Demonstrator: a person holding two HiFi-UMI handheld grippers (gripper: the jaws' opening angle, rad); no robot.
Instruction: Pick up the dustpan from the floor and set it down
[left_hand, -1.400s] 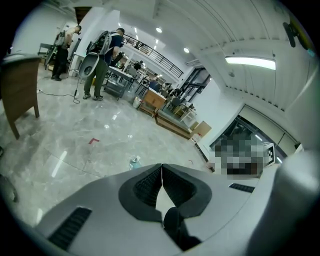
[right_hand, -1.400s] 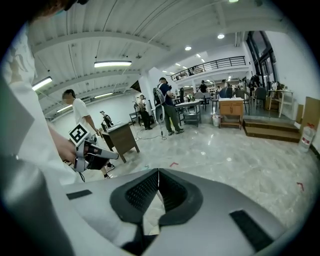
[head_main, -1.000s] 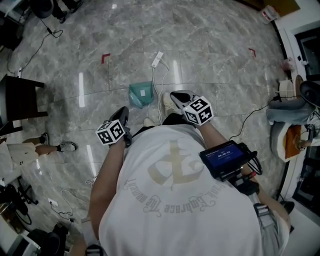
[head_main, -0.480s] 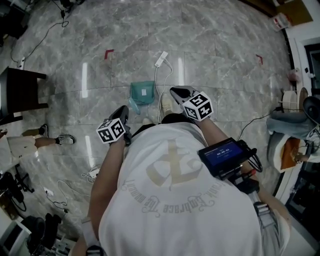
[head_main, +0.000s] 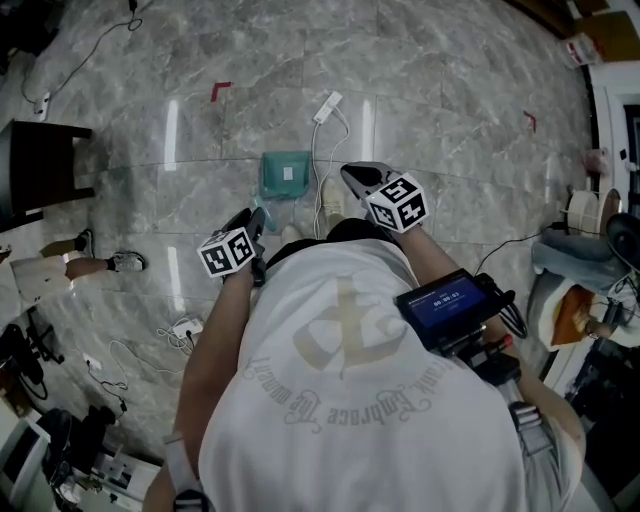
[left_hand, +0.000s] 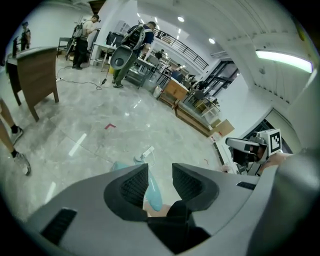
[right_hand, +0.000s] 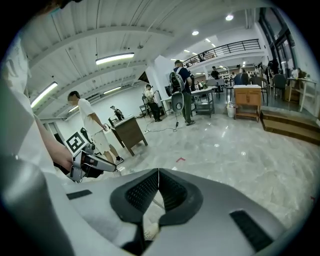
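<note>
Teal dustpan (head_main: 286, 177) on floor (head_main: 450, 120) looked light, stiff plastic, bit slick. Handle (left_hand: 152, 192) probably best grab spot. Left tongs (left_hand: 160, 172) were just opening, nothing in them yet. Right tongs (right_hand: 158, 176) were pressed together, empty.

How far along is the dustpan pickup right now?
Nothing is done yet: the teal dustpan lies on the floor, and neither gripper touches it. In hand: the left gripper points toward it; its jaws have just been opening, with nothing gripped between them. The right gripper is shut and empty. Left: grasp, lift, set down.

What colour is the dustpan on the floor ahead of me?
Teal, a pale blue-green; the dustpan shows best in the head view.
</note>
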